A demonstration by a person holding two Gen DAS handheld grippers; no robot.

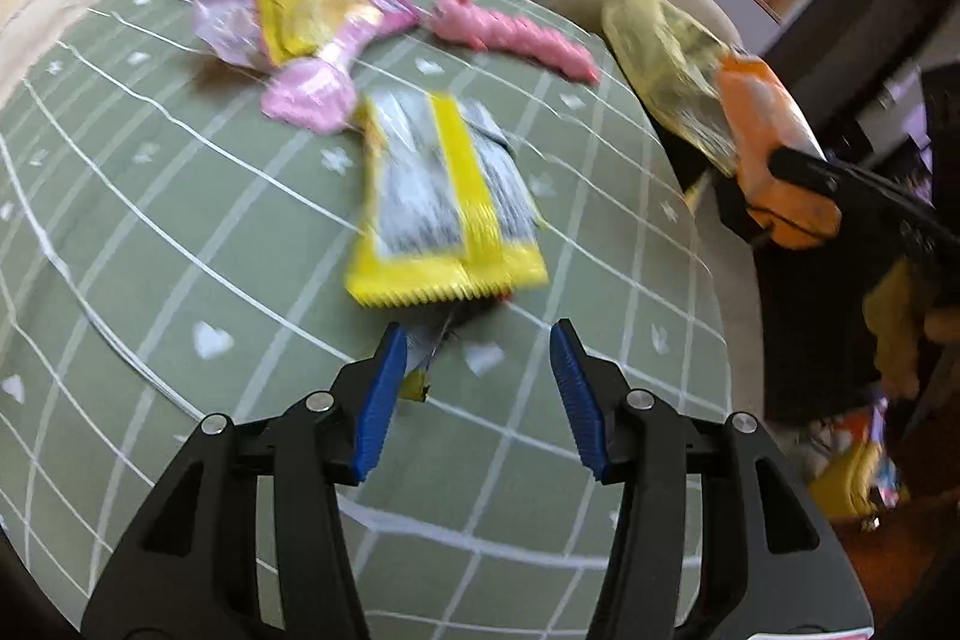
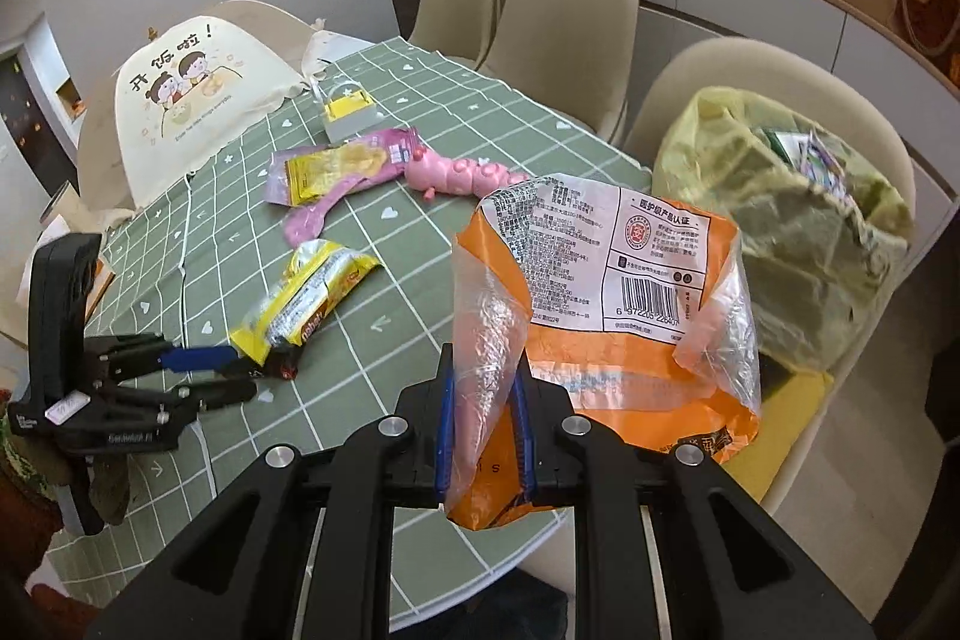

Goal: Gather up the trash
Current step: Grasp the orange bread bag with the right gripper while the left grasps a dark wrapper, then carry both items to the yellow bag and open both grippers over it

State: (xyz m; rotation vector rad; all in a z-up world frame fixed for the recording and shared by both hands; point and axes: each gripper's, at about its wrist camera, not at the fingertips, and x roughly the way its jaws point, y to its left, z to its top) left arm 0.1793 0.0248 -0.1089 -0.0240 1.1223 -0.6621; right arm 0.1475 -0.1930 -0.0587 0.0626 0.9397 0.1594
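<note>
A yellow-and-silver snack wrapper lies on the green checked tablecloth. My left gripper hovers open at the wrapper's near end, its blue pads apart and pressing on nothing. My right gripper is shut on a corner of an orange and clear plastic bag, held up off the table's right edge. Beyond it a pale yellow trash bag sits open on a chair with rubbish inside. A pink-and-yellow wrapper lies farther back.
A pink caterpillar toy lies beside the pink wrapper. A small grey and yellow box stands farther back. Beige chairs ring the table; one on the left wears a cartoon-printed cover.
</note>
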